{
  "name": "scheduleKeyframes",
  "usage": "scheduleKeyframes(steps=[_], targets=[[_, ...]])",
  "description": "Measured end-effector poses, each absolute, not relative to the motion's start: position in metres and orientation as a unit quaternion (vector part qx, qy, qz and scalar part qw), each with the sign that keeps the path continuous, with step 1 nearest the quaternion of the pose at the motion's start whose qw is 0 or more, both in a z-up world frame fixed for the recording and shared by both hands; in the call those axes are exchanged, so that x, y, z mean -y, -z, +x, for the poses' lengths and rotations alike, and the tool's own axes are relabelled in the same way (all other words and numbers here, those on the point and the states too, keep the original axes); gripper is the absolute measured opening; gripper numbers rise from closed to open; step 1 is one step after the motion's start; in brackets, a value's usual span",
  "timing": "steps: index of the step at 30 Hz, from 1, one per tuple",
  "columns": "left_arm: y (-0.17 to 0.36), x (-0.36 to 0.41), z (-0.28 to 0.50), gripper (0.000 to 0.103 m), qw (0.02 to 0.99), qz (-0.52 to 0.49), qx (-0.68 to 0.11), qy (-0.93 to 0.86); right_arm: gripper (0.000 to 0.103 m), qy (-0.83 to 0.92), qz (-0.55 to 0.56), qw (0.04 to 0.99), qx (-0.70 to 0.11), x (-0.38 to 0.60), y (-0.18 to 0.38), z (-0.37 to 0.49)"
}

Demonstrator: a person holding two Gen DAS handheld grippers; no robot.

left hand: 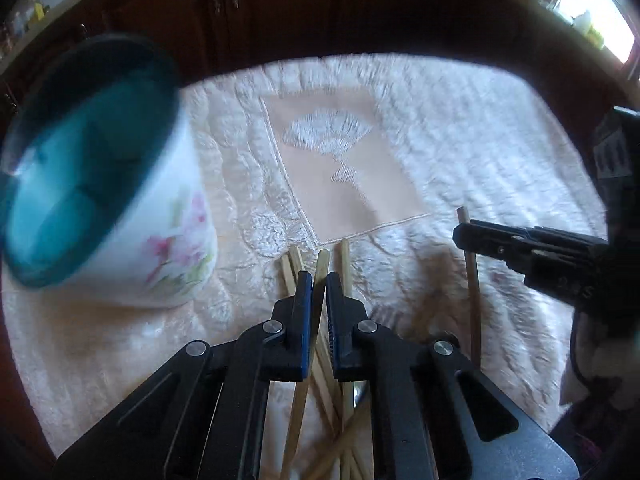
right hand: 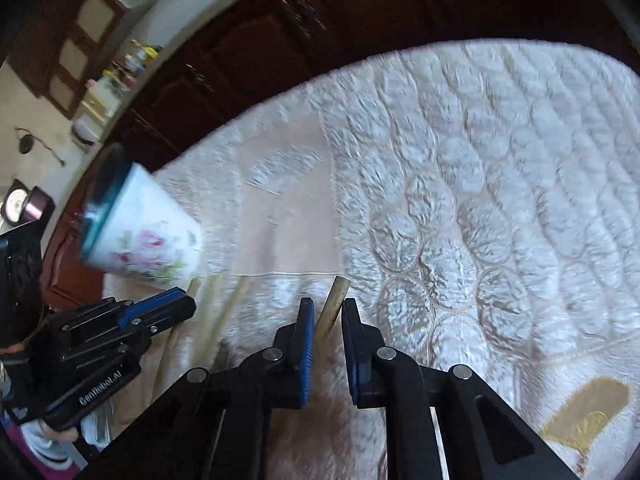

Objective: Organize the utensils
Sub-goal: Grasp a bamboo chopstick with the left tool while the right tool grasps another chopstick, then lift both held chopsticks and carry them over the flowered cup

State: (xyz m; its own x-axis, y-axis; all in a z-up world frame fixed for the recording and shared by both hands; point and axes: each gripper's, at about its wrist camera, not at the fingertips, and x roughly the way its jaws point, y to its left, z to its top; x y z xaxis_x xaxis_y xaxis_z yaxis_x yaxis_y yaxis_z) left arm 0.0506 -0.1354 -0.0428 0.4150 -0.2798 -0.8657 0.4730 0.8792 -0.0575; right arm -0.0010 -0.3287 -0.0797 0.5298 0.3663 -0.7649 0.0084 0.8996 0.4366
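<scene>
My left gripper (left hand: 319, 280) pinches one pale chopstick (left hand: 321, 264) just right of the floral cup (left hand: 176, 240). My right gripper (right hand: 324, 312) clamps a darker stick (right hand: 335, 298), farther right of that cup.

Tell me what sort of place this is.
Likely a home dining room or kitchen: a table under an embroidered tablecloth, dark wooden cabinets behind it, and wooden chopsticks beside a floral cup.

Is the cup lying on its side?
No, the cup stands upright on the cloth, its teal rim facing up beside the chopsticks.
</scene>
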Motion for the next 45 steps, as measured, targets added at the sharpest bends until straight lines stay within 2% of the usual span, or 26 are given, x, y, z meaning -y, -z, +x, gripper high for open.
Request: scheduleKeyframes(steps=[9, 22, 28, 39, 45], targets=[[-0.006, 0.090, 0.012, 0.005, 0.854, 0.035, -0.460, 0.241, 0.010, -0.144, 0.196, 0.877, -0.415, 0.324, 0.015, -0.039], [-0.082, 0.022, -0.023, 0.005, 0.891, -0.037, -0.384, 0.239, 0.007, -0.200, 0.134, 0.911, -0.335, 0.284, -0.079, -0.085], [-0.116, 0.002, -0.027, 0.004, 0.901, -0.060, -0.352, 0.244, 0.007, -0.219, 0.130, 0.914, -0.315, 0.273, -0.103, -0.079], [-0.186, -0.022, 0.001, 0.004, 0.938, -0.079, -0.266, 0.207, 0.007, -0.223, 0.111, 0.943, -0.220, 0.248, -0.193, -0.038], [-0.189, -0.022, 0.044, 0.004, 0.951, -0.063, -0.256, 0.161, 0.007, -0.203, 0.093, 0.954, -0.198, 0.224, -0.205, 0.011]])
